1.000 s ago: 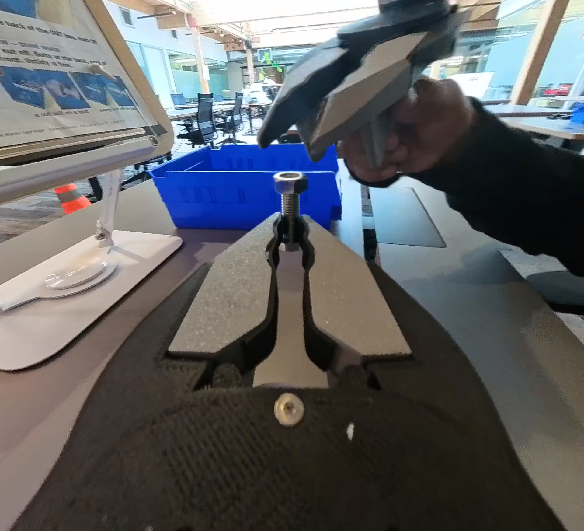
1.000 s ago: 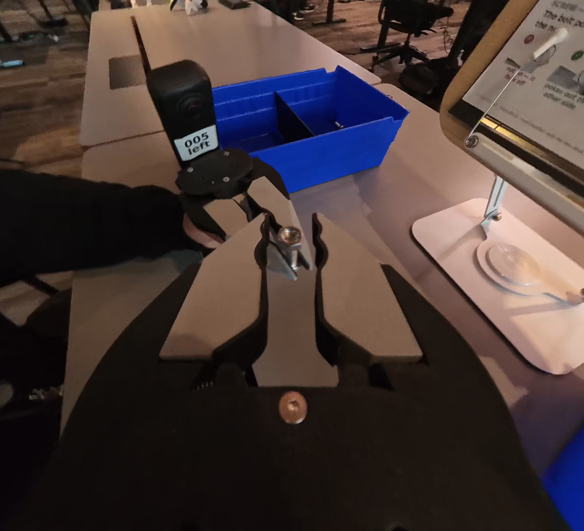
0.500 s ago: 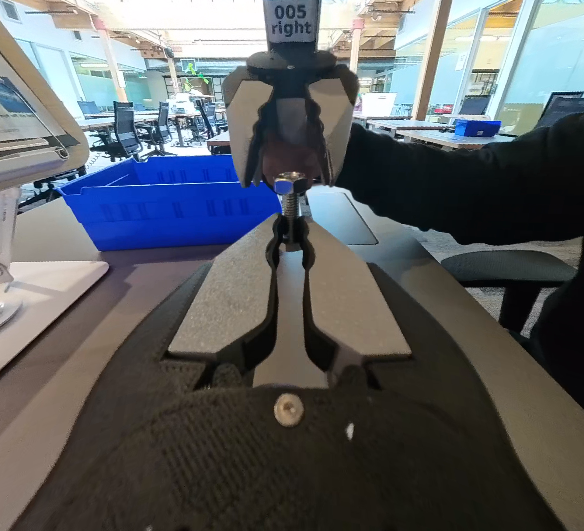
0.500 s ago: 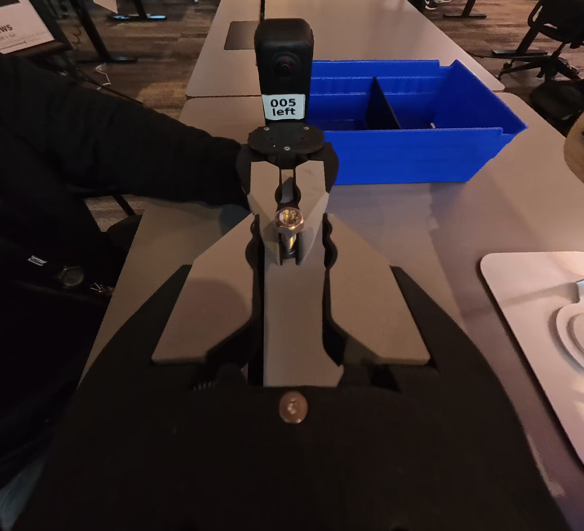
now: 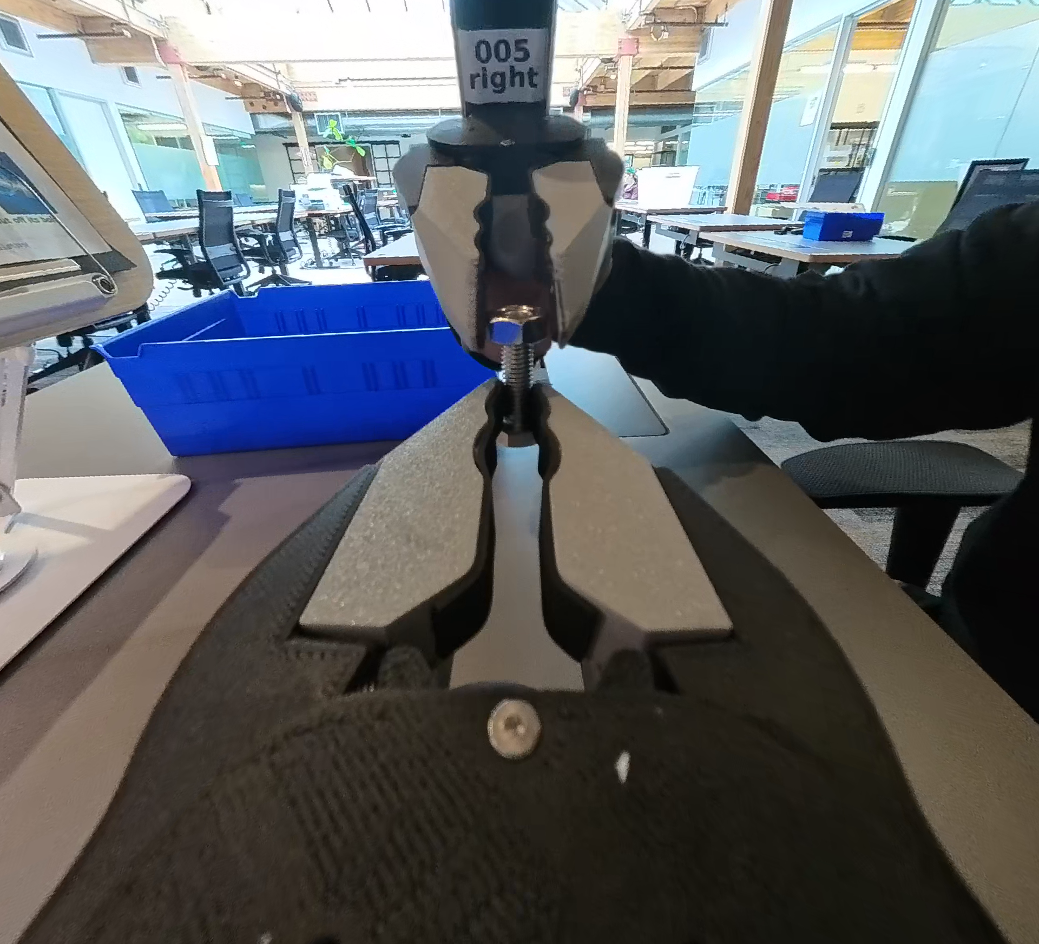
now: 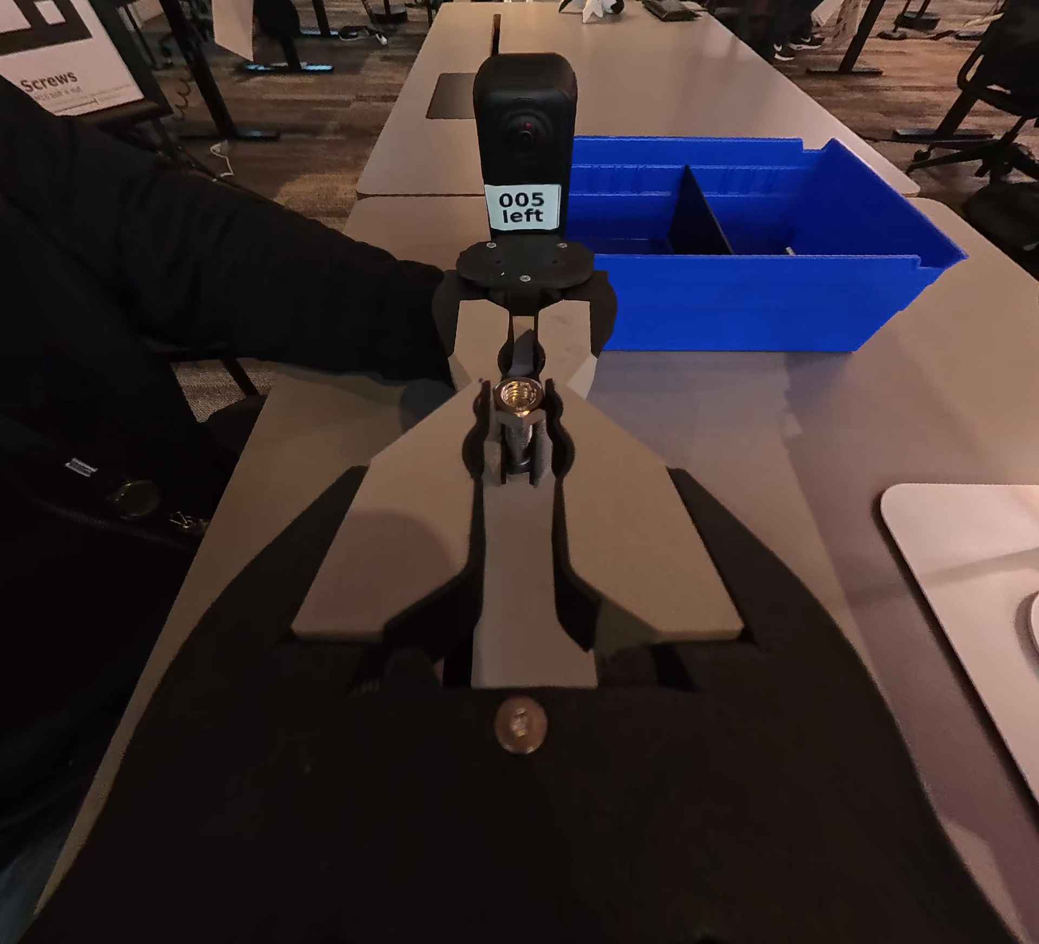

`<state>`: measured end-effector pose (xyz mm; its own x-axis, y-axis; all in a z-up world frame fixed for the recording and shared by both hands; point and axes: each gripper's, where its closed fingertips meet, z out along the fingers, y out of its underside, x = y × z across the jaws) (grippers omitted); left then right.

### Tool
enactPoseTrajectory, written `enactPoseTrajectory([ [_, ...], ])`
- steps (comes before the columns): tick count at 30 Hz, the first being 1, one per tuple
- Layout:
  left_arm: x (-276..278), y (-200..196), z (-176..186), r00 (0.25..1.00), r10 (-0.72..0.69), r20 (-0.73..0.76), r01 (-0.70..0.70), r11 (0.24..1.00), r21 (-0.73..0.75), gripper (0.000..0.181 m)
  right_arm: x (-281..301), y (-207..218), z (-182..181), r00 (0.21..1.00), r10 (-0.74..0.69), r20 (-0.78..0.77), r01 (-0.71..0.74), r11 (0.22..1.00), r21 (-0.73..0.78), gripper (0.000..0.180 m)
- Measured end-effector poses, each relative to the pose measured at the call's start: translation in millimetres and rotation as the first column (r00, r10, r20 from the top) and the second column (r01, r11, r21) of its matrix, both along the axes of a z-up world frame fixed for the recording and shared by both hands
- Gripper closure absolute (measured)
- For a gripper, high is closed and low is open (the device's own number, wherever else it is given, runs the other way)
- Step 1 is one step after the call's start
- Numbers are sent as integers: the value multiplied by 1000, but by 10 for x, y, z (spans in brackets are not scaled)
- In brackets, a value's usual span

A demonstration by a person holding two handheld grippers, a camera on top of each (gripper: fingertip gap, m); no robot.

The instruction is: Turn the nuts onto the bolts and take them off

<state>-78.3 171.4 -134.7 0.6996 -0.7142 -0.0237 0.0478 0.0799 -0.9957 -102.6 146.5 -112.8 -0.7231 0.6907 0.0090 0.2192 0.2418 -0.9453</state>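
We hold the bolt [image 5: 515, 383] upright in our left tool [image 5: 516, 414], whose two fingers are closed on the lower part of the threaded shank, above the grey tabletop [image 5: 787, 551]. The nut [image 5: 513, 328] sits at the top end of the bolt. Our right tool [image 6: 520, 411] faces the left one head-on, its fingertips on either side of the nut; in the right wrist view the fingers flank the nut's flats closely, but we cannot tell whether they actually clamp it. In that view we look down into the nut's threaded hole [image 6: 517, 395], with the shank showing below it between the left tool's fingers. A blue bin [image 6: 759, 299] with a dark divider stands on the tabletop behind the tools, well apart from them. A white stand base [image 5: 67, 540] lies to one side.
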Motion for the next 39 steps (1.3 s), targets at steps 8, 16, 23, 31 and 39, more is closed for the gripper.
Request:
enactPoseTrajectory([
  [8, -47, 40, 20, 998, 59, -18, -59, 998, 14, 174, -45, 43, 19, 998, -58, -10, 58, 998, -13, 165],
  [16, -138, 111, 38, 984, 171, -55, -169, 985, 40, 174, -124, 110, 32, 984, -179, -1, 179, 984, 14, 165],
  [23, -279, 189, 66, 936, 334, -112, -325, 942, 89, 174, -230, 190, 63, 943, -331, 1, 331, 943, 10, 166],
  [31, -462, 260, 51, 877, 462, -133, -453, 886, 94, 174, -390, 288, 43, 847, -530, 33, 530, 848, 9, 165],
  [39, -556, 311, -23, 843, 512, -164, -508, 859, 70, 174, -468, 353, -19, 780, -626, 12, 626, 780, 19, 166],
])
